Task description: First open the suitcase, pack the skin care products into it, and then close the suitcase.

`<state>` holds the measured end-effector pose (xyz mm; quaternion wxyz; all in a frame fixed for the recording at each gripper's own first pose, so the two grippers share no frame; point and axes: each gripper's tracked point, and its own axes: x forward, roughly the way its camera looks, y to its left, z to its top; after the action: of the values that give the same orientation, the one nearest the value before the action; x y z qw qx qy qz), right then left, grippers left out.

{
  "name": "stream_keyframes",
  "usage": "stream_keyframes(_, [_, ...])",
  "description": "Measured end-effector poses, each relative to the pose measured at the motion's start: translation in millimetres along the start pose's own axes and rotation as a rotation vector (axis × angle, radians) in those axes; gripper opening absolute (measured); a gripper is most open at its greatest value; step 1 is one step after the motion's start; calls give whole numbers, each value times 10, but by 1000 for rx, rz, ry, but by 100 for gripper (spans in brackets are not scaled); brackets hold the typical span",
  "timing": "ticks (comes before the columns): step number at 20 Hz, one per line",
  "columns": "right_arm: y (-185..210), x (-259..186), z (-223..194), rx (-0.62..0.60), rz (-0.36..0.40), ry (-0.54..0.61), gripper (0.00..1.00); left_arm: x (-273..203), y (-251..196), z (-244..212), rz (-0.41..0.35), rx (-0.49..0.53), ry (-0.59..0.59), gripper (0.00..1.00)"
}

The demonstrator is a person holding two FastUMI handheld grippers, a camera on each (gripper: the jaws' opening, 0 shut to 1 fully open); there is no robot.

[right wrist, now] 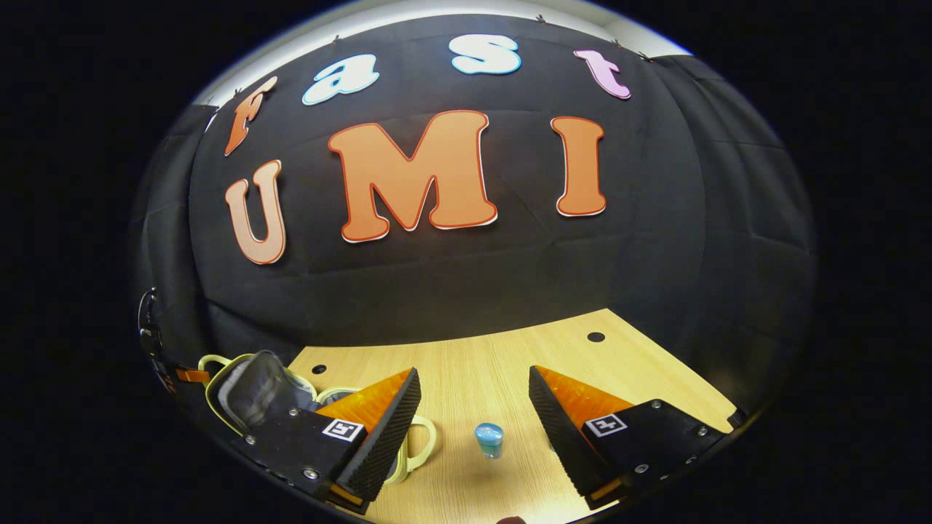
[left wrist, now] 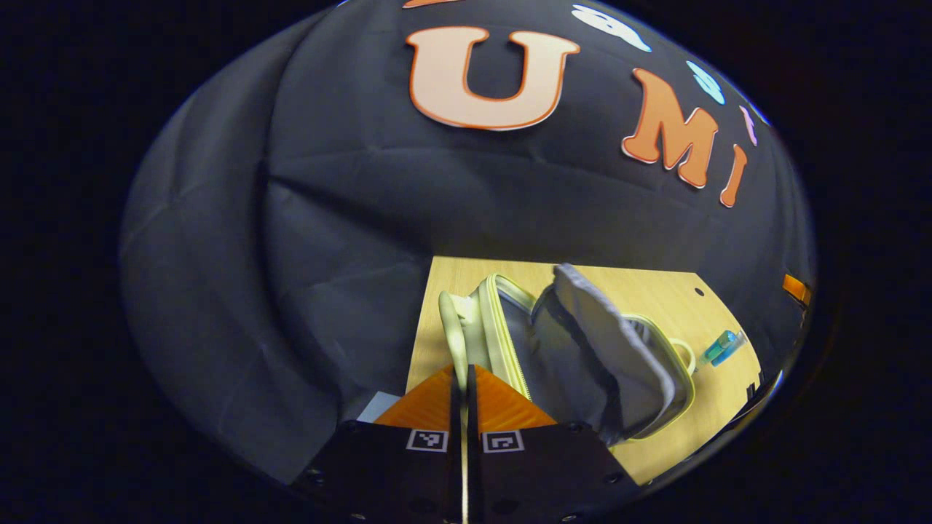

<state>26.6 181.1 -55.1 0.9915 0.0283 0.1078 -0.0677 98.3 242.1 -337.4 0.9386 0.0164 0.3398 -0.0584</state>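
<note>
So the suitcase (left wrist: 582,349) is already lying open on the table (left wrist: 655,298), lid half flopped up with the grey lining showing. It's a small soft-sided case, so I'm guessing it's light and will slide or sag if I push on one edge. The pale rim with the zip looks like the stiffest part, and that's what I'm hanging onto.

The bottle (right wrist: 489,439) is the thing I'm going after. It's a little blue see-through one lying on the bare wood, just beside the suitcase handle (right wrist: 421,440) and apart from it. In the left gripper view I'm seeing it at the far side of the case. It looks like light hard plastic, probably smooth and round, so I'm expecting it to roll or squirt out if I pinch it off-centre. My plan is to take it across the middle of the body, not by the cap end.

The right gripper (right wrist: 475,415) is standing wide open, fingers well apart with the bottle sitting between them a bit further out, nothing touching yet.

The left gripper (left wrist: 464,378) is pinched down to a thin slit, apparently on the near rim of the case. Whether both pads are really biting the rim, I can't quite tell.
</note>
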Motion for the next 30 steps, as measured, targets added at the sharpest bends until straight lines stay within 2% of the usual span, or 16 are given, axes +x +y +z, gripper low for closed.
stream_keyframes(7, [-13, 49, -139, -36, -31, 41, 95, 594, 541, -988, 8, -167, 131, 3])
stream_keyframes(12, [-76, 22, -176, -48, -42, 58, 95, 781, 655, -1294, 0, -260, 158, 3])
stream_keyframes(13, [-103, 7, -180, -47, -46, 57, 95, 787, 660, -1332, 3, -261, 164, 10])
stream_keyframes(14, [-136, -4, -181, -46, -52, 55, 95, 816, 688, -1298, 12, -254, 155, 10])
stream_keyframes(15, [-169, -28, -186, -43, -57, 53, 95, 828, 715, -1301, 29, -238, 156, 19])
stream_keyframes(16, [-196, -38, -200, -43, -59, 54, 95, 775, 737, -1286, 42, -223, 158, 23])
stream_keyframes(17, [-223, -35, -218, -44, -62, 55, 95, 754, 738, -1265, 67, -204, 160, 31])
stream_keyframes(18, [-257, -30, -237, -45, -62, 59, 95, 751, 799, -1265, 114, -170, 161, 31])
stream_keyframes(20, [-325, -17, -254, -49, -60, 61, 95, 644, 860, -1105, 203, -96, 132, 59])
stream_keyframes(22, [-412, 11, -296, -49, -53, 66, 95, 455, 725, -753, 247, -44, 59, 86])
stream_keyframes(23, [-444, 26, -325, -47, -47, 72, 95, 355, 615, -560, 266, -4, 15, 96])
stream_keyframes(26, [-535, 64, -379, -57, -14, 81, 95, 11, 48, 93, 297, 104, -121, 95])
stream_keyframes(27, [-587, 83, -403, -67, -4, 83, 95, -98, -222, 323, 289, 126, -172, 99])
stream_keyframes(30, [-712, 129, -432, -84, 35, 85, 95, -360, -1158, 759, 232, 144, -285, 100])
